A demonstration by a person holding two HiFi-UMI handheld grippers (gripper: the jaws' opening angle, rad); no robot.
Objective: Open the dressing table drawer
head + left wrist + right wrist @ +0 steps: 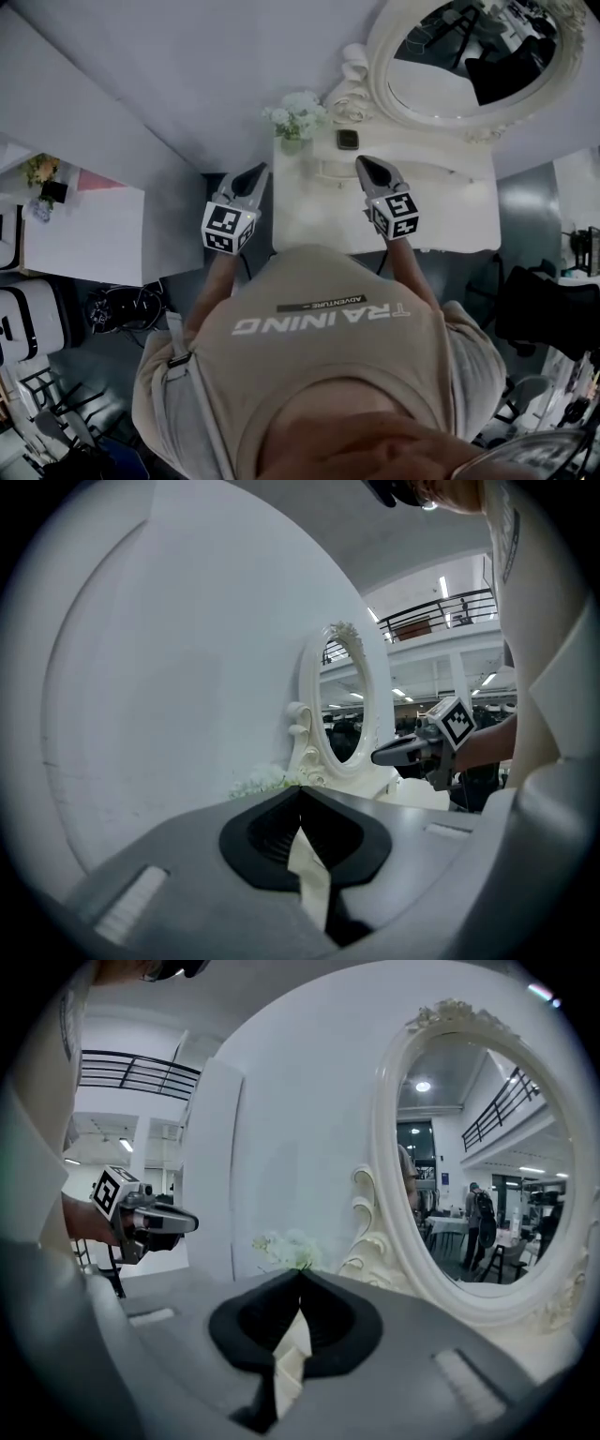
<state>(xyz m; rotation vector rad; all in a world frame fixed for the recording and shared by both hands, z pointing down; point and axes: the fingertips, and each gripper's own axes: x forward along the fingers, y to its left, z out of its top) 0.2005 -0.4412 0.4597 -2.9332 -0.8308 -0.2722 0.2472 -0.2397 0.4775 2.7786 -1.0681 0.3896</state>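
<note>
While the person in the beige shirt (328, 347) stands facing the white dressing table (469, 220), which sits at their twelve o'clock against the pale wall, both tongs are held up level over its near half; the left gripper (263, 169) is at about eleven o'clock from the chest and the right gripper (362, 162) at about one o'clock, well apart from each other. Each gripper's own view shows its black jaws brought together at the tips, with nothing pinched between them; only the cream tabletop shows through the slit lower down.

The oval mirror (473, 42) in its carved white frame rises at the table's far right, towards two o'clock. At the table's far left corner, around eleven o'clock, stands a small greenish vase (292, 145) filled with a bunch of pale flowers (298, 112); just beside it at three o'clock lies a small dark object (348, 140), too small to identify.

The drawer itself I cannot pick out with any certainty; the table's near edge, at six o'clock, is partly covered by the shirt, and neither tong touches the table.

Off at nine o'clock is a lower white side table (89, 239), and on its far left corner sits a little dark pot (54, 192) holding yellowish flowers (37, 169).
</note>
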